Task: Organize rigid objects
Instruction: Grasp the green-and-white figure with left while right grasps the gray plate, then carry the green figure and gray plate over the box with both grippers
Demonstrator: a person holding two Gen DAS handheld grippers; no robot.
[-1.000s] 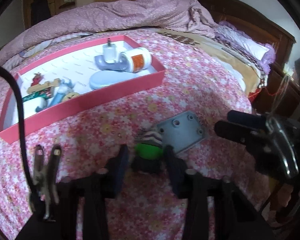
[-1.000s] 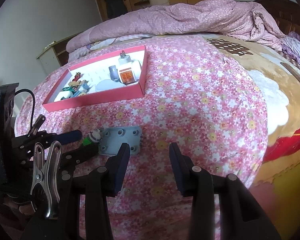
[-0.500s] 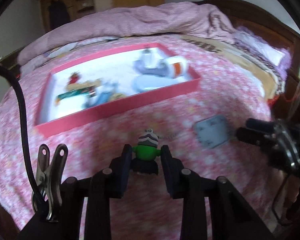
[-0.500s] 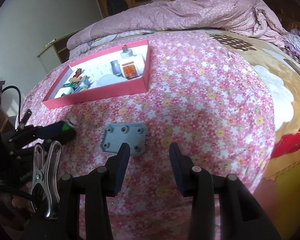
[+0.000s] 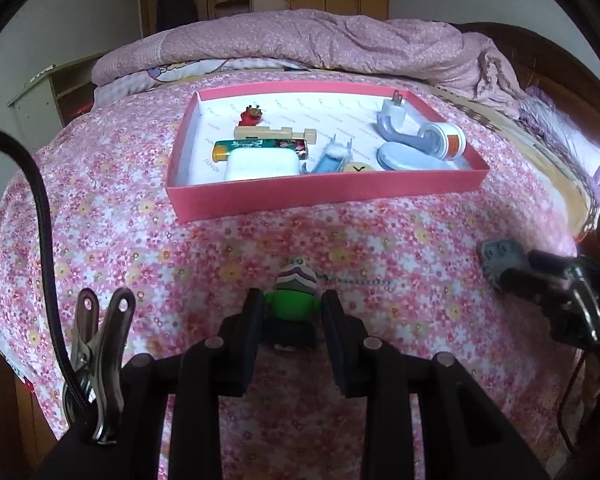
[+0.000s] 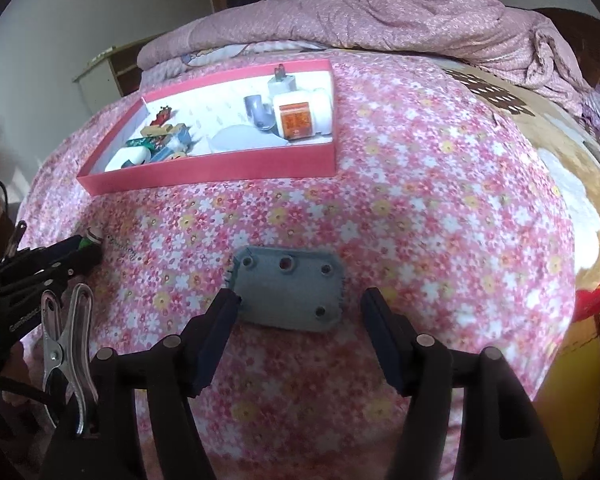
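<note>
Two grippers work over a bed covered in a pink flowered sheet (image 5: pixel 120 208). Between its narrowed jaws the left gripper (image 5: pixel 292 316) clamps a small toy figure (image 5: pixel 294 292) with a green body and a striped cap, and a thin bead chain (image 5: pixel 360 281) trails from the figure onto the sheet. With jaws spread wide, the right gripper (image 6: pixel 300 312) sits on either side of a grey plate (image 6: pixel 288 292) with round holes that lies flat on the sheet; the fingers are just beside its edges, and whether they touch it cannot be told. Further back a red tray (image 5: pixel 328 192) rests on the bed, holding a white case (image 5: pixel 262 164), a jar with an orange label (image 6: pixel 296 120), a plug (image 5: pixel 394 110) and other small items
</note>
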